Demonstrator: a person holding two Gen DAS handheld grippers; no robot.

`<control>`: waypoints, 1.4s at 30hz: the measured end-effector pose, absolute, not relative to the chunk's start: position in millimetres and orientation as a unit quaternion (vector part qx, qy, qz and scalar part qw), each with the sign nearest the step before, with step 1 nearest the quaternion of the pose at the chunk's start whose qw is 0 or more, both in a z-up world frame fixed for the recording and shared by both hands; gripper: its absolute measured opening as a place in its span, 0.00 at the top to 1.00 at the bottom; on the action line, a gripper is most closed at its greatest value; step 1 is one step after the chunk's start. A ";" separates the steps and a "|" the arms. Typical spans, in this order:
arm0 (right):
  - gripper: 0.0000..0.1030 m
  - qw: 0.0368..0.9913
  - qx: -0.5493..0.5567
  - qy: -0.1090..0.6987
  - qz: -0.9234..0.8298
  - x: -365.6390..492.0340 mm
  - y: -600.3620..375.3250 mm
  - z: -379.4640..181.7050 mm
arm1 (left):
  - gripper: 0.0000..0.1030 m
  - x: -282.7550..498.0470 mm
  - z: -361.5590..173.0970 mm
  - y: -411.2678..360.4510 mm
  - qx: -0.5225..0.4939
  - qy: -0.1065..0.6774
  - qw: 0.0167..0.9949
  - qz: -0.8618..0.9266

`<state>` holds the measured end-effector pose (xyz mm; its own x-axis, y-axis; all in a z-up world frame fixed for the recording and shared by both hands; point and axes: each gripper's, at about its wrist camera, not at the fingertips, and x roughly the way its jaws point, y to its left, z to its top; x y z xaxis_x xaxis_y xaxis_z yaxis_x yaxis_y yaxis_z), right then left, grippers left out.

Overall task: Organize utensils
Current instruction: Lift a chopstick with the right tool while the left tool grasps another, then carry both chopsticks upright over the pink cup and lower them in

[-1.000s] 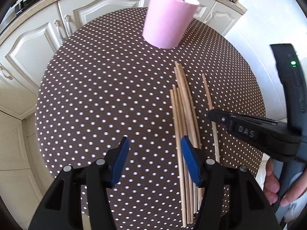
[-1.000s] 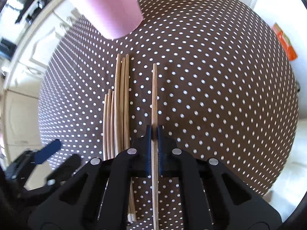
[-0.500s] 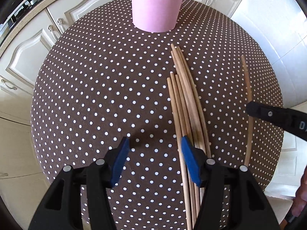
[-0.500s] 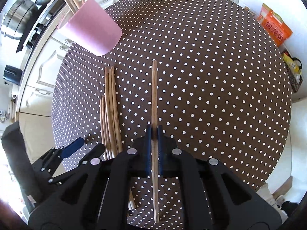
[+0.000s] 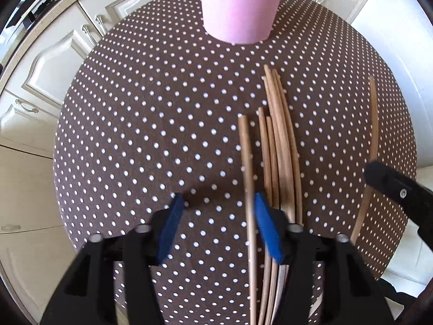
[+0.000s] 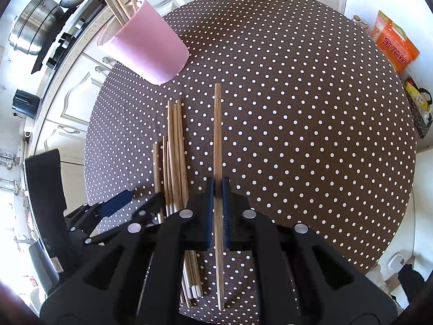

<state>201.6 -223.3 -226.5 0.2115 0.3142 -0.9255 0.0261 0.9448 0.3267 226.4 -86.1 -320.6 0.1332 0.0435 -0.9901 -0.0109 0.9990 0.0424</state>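
Note:
A pink cup (image 5: pixel 240 8) (image 6: pixel 146 51) stands at the far side of the dotted brown table (image 5: pixel 140 135), with chopsticks (image 6: pixel 113 0) sticking out of it. A bundle of wooden chopsticks (image 5: pixel 281 149) (image 6: pixel 174 151) lies flat on the cloth. My left gripper (image 5: pixel 217 200) (image 6: pixel 135 203) points down at the bundle's left edge, its jaws closing. One chopstick (image 5: pixel 247 168) runs between them beside the right blue pad, and the left pad stands clear of it. My right gripper (image 6: pixel 217 187) (image 5: pixel 392 187) is shut on a single chopstick (image 6: pixel 217 135) (image 5: pixel 374 124), held above the table.
White cabinet doors (image 5: pixel 54 62) curve round the table's far and left sides. A stove with steel pots (image 6: pixel 32 32) sits behind the cup. An orange package (image 6: pixel 395 46) and a basket (image 6: pixel 416 105) lie on the floor beyond the right table edge.
My left gripper came closer to the bundle and its jaws narrowed, with the leftmost chopstick now between them. My right gripper rose with its chopstick and drifted right in the left wrist view.

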 end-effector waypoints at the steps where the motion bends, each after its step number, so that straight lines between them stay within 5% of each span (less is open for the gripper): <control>1: 0.94 0.767 0.138 0.619 0.095 201.6 -224.2 -226.0 | 0.85 228.1 -319.9 -82.8 0.013 0.655 0.755 0.014; 3: 0.94 0.770 0.140 0.615 0.096 209.2 -229.4 -234.7 | 0.94 232.3 -318.4 -79.7 0.004 0.656 0.755 0.004; 22: 0.94 0.827 0.119 0.542 0.088 220.1 -237.0 -188.6 | 0.94 241.0 -219.3 -0.4 -0.082 0.509 0.856 -0.035; 42: 0.95 0.882 0.104 0.449 0.099 239.0 -223.7 -102.8 | 0.94 249.5 -118.3 -11.5 -0.097 0.380 0.919 -0.050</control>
<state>239.0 -223.7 -102.8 0.5771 0.2688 -0.7712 -0.0811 0.9585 0.2734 249.5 -11.5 -118.3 0.7065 -0.1649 -0.6882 0.0178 0.9763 -0.2156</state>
